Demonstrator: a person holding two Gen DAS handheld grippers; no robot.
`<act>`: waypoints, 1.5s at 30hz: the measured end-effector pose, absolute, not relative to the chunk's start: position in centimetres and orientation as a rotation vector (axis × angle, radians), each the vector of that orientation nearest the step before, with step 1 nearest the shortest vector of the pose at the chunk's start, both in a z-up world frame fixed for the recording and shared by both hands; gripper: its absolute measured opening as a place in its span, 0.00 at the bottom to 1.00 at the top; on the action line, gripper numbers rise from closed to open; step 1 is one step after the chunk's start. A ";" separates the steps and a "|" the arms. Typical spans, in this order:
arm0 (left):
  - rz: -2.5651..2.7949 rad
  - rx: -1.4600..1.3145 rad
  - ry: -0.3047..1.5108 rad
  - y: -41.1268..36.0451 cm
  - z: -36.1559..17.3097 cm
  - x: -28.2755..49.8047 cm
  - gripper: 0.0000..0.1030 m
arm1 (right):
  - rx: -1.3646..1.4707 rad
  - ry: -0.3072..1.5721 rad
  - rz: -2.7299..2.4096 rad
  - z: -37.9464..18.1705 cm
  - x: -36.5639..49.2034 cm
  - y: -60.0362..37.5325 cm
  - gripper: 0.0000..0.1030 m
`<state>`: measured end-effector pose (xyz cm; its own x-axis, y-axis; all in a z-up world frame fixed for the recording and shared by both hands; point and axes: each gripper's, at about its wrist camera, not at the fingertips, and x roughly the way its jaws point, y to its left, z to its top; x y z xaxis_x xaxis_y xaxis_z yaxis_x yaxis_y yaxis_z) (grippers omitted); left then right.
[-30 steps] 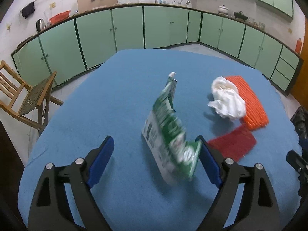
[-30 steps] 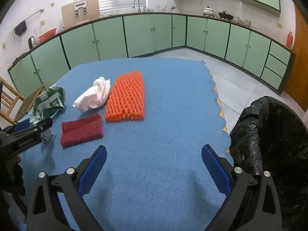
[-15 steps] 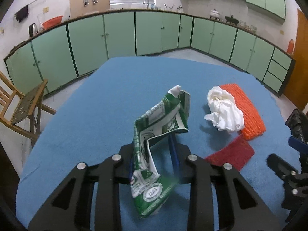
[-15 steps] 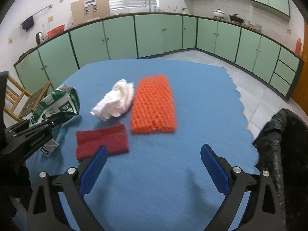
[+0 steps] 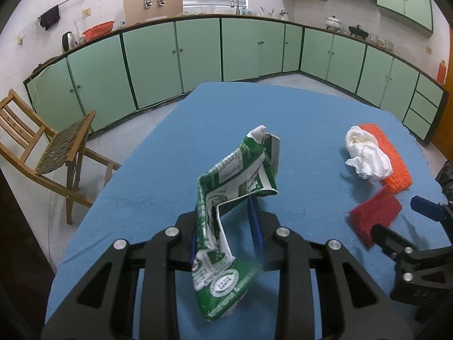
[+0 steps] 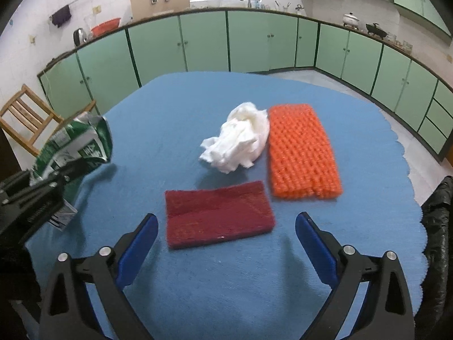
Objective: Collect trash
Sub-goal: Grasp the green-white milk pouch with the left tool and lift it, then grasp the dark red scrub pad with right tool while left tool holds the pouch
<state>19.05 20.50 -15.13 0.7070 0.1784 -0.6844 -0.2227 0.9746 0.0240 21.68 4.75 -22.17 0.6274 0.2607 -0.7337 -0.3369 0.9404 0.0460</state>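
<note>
A crumpled green-and-white carton (image 5: 235, 198) is pinched in my left gripper (image 5: 226, 232), which is shut on it and holds it off the blue table (image 5: 170, 170). From the right wrist the same carton (image 6: 76, 147) shows at the far left. My right gripper (image 6: 226, 240) stands open just in front of a dark red pad (image 6: 218, 215), nothing between its fingers. Beyond the pad lie a white crumpled tissue (image 6: 240, 138) and an orange foam net (image 6: 303, 153). In the left wrist view the red pad (image 5: 373, 215), the tissue (image 5: 365, 155) and the right gripper (image 5: 402, 235) are at the right.
A black trash bag (image 6: 438, 226) stands off the table's right edge. A wooden chair (image 5: 42, 147) is on the floor to the left. Green cabinets (image 5: 198, 53) line the far walls.
My left gripper closed on the carton and lifted it off the table. My right gripper swung left, bringing the red pad in front of its open fingers.
</note>
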 end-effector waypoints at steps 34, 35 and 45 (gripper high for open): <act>0.175 -0.020 0.733 17.7 -13.2 18.5 0.27 | -0.059 0.765 0.336 -16.8 20.3 1.7 0.80; 0.170 -0.019 0.729 17.4 -13.0 18.4 0.27 | -0.055 0.760 0.334 -16.4 20.2 1.4 0.80; 0.082 -0.003 0.662 12.0 -10.1 17.5 0.27 | -0.012 0.693 0.278 -12.8 18.3 -3.1 0.80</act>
<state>17.50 11.97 -10.12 0.7855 0.0754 -0.6143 -0.0774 0.9967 0.0233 18.33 -3.06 -12.79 0.7340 0.2492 -0.6317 -0.2574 0.9629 0.0808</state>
